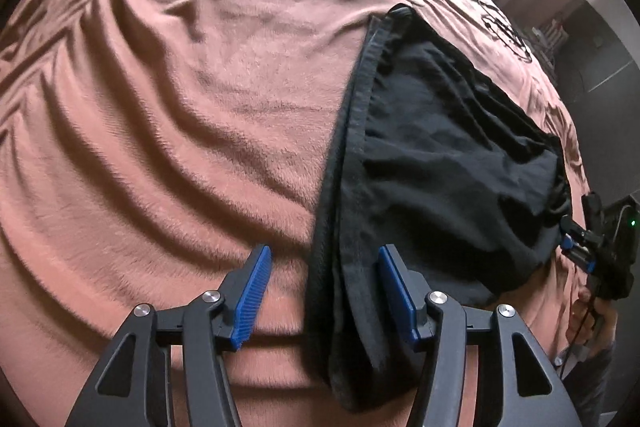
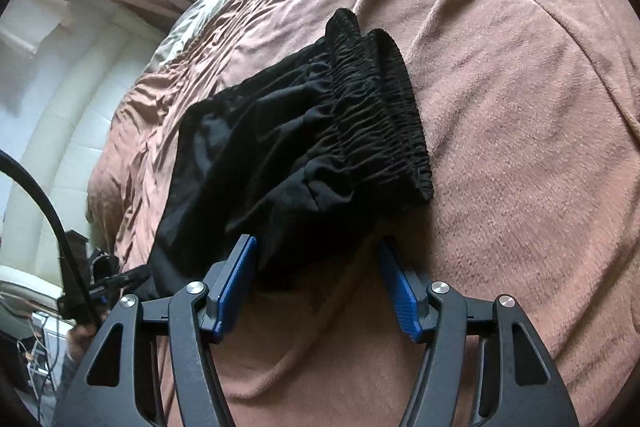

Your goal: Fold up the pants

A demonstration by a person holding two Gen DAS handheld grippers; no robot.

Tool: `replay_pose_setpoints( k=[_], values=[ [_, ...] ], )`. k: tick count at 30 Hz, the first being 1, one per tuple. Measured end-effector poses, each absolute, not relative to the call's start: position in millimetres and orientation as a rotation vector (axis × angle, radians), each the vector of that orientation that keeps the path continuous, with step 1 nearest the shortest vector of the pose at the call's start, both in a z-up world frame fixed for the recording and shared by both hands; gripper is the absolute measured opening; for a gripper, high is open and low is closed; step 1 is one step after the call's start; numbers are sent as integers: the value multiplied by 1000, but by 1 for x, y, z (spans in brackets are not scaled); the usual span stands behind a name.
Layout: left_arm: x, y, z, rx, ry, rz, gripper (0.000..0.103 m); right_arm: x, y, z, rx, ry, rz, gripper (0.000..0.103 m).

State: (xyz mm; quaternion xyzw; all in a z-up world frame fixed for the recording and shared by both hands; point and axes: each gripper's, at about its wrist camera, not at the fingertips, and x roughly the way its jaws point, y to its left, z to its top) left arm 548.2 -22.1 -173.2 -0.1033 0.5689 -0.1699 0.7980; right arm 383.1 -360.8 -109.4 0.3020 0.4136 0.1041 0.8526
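My left hand-held gripper (image 1: 322, 291) stands open, black fabric pants (image 1: 432, 163) draped against one blue pad, on the wrinkled pink-brown bed blanket (image 1: 180, 107). Only my right view shows the elastic waistband (image 2: 384, 115). The right hand-held gripper (image 2: 316, 283) is also parted, fabric loose between its pads.

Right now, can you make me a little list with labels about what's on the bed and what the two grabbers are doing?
surface: wrinkled pinkish-brown fuzzy blanket
garment: black fabric pants, folded over, lying on the blanket
waistband: gathered elastic band, at the far end in the right wrist view
left gripper: open, pants edge between its blue pads
right gripper: open, pants fabric between its pads
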Motion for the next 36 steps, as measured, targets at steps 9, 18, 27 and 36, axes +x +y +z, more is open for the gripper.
replay_pose_setpoints(
  k=[9,18,27,36],
  values=[
    [549,-11,-178,-333,1207,-494,58,387,-368,-116,675,839,228,61],
    [532,-9,-181,-339,1253,-566,56,388,-368,-119,699,813,217,55],
    [531,-11,-177,-311,1250,-525,9,388,-373,-118,728,784,239,24],
    [517,5,-146,-368,1185,-523,8,380,-365,-109,702,762,253,22]
  ],
)
